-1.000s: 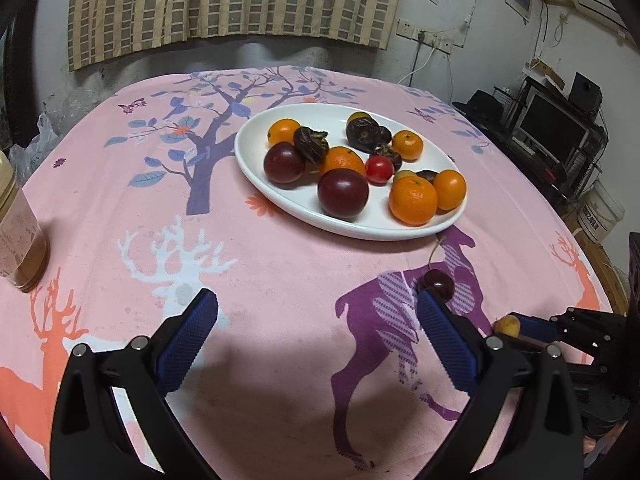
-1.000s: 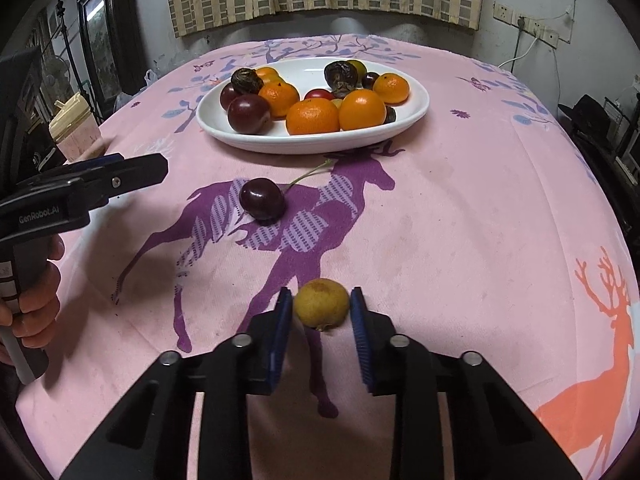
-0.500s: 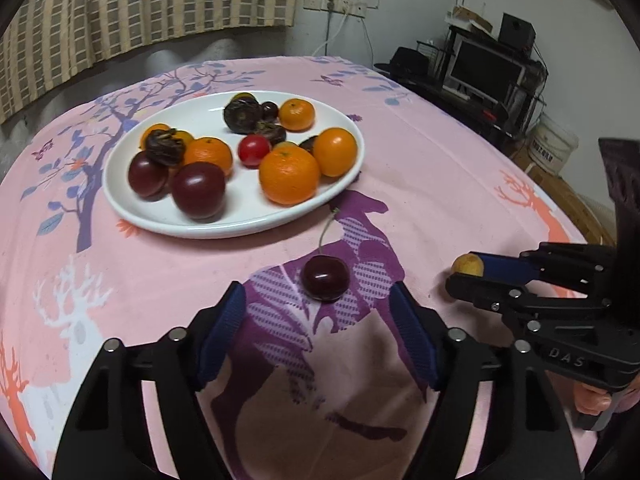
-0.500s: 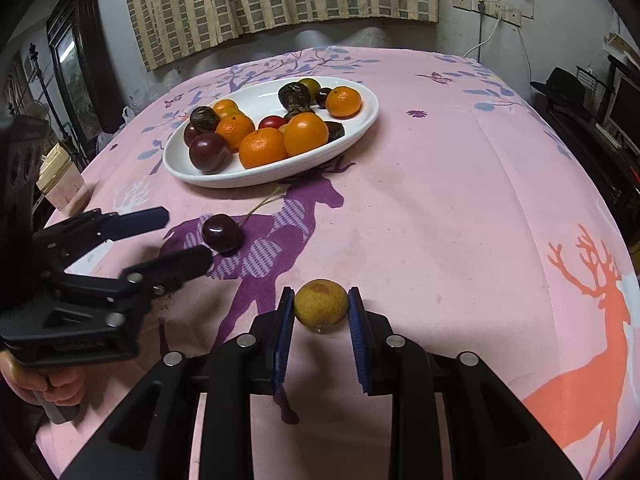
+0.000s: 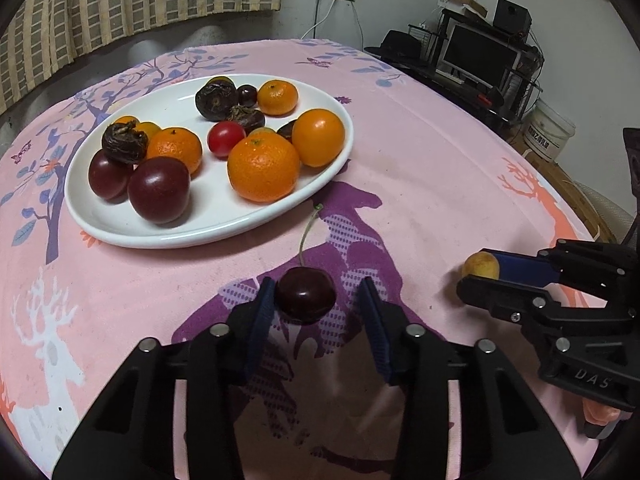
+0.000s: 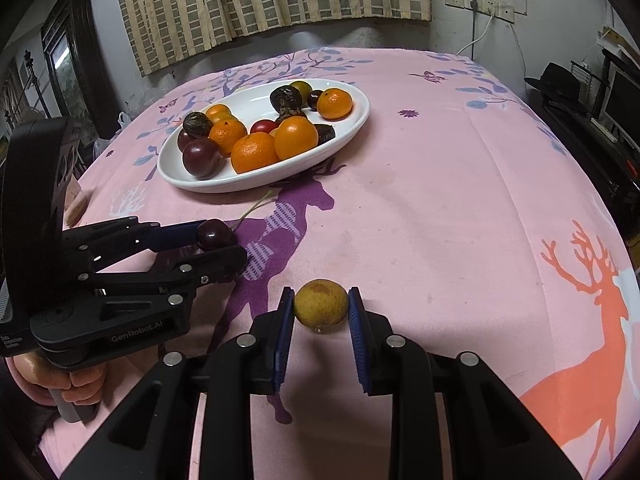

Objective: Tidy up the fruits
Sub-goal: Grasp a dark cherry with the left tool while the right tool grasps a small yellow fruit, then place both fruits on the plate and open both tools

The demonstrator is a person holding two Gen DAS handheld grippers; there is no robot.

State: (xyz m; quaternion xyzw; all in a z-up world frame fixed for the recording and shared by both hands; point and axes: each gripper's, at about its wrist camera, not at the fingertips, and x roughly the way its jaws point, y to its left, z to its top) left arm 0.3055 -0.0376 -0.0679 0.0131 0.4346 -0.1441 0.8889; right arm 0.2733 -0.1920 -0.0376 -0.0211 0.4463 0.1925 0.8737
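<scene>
The cherry (image 5: 306, 294) lies on the counter (image 5: 420, 168) just in front of the plate (image 5: 208, 228), its stem (image 5: 306, 232) pointing back toward the plate rim. The left gripper (image 5: 316, 300) straddles it, jaws released: one pad touches, the other stands apart. Nearer the counter's front edge, the right gripper (image 6: 320, 306) has its jaws clenched on the yellow fruit (image 6: 321, 307), lifted above its shadow.
</scene>
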